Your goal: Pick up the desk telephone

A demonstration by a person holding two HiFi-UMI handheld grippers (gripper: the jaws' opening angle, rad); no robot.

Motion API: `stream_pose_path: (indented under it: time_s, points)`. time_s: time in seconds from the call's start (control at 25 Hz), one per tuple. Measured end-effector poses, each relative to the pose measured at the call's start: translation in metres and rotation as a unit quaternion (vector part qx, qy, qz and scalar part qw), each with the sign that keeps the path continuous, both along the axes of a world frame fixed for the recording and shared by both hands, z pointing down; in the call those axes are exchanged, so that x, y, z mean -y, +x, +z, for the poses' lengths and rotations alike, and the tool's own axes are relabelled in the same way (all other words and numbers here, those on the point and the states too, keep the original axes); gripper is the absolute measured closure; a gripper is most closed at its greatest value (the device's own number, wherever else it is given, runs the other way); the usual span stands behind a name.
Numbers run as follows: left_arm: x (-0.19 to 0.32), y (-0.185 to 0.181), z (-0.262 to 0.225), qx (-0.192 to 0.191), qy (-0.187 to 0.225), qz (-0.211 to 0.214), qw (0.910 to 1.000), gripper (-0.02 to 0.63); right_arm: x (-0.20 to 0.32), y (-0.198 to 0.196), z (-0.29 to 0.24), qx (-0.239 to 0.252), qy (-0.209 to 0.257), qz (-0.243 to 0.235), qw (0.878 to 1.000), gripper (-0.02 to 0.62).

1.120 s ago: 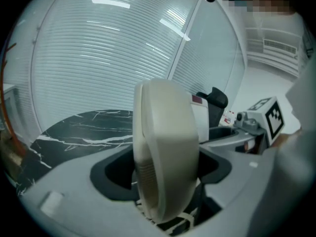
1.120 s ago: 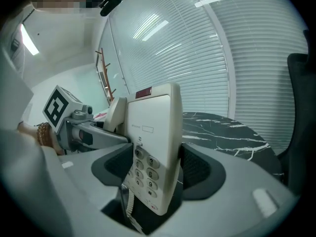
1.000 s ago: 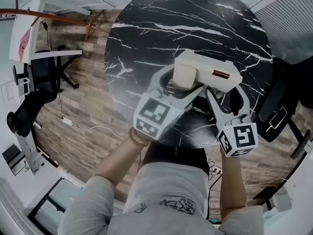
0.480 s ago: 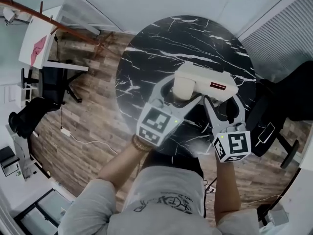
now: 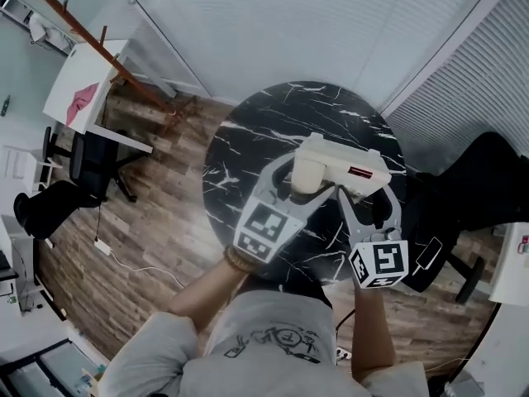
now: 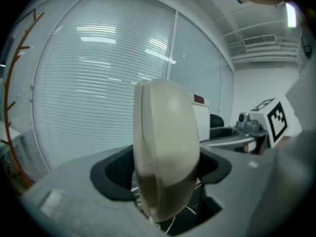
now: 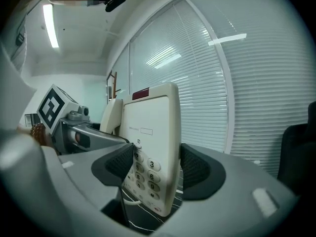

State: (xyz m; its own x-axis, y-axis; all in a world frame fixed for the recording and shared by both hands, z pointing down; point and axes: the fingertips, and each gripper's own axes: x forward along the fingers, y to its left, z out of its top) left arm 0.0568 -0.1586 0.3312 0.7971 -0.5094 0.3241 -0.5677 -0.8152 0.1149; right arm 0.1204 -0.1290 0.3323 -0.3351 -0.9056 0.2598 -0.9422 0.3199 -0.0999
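Note:
A cream desk telephone (image 5: 335,170) hangs in the air well above the round black marble table (image 5: 248,139), held between both grippers. My left gripper (image 5: 307,174) is shut on its handset end, the rounded handset (image 6: 165,154) filling the space between the dark pads. My right gripper (image 5: 361,188) is shut on the keypad end; the phone body (image 7: 150,152) with number keys and a red strip sits clamped between its ribbed pads. Both gripper views look out level at window blinds.
White window blinds (image 5: 331,31) run behind the table. A black office chair (image 5: 488,188) stands at the right, another dark chair (image 5: 91,160) and a white desk (image 5: 74,98) at the left. Wood floor (image 5: 157,238) surrounds the table.
Both grippers have risen together with the telephone. The table has dropped away and looks smaller in the head view, which now takes in more wall and blinds.

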Motion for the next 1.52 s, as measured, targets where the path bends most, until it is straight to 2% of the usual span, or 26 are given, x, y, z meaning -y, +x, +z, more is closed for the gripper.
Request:
stream_pose_path:
  time_s: [0.36,0.68,1.52]
  points:
    - [-0.017,-0.005,-0.059,-0.010,0.028,-0.004,0.9996,0.256,-0.016,-0.005,-0.059,-0.009,0.034,-0.001,0.999,0.301]
    - [-0.026,-0.012,-0.086,-0.015,0.038,-0.011,0.9991,0.256,-0.026,-0.012,-0.088,-0.014,0.048,-0.006,0.999,0.301]
    - [-0.036,-0.016,-0.086,-0.013,0.027,-0.012,0.9995,0.256,-0.034,-0.015,-0.089,-0.022,0.046,-0.007,0.999,0.301]
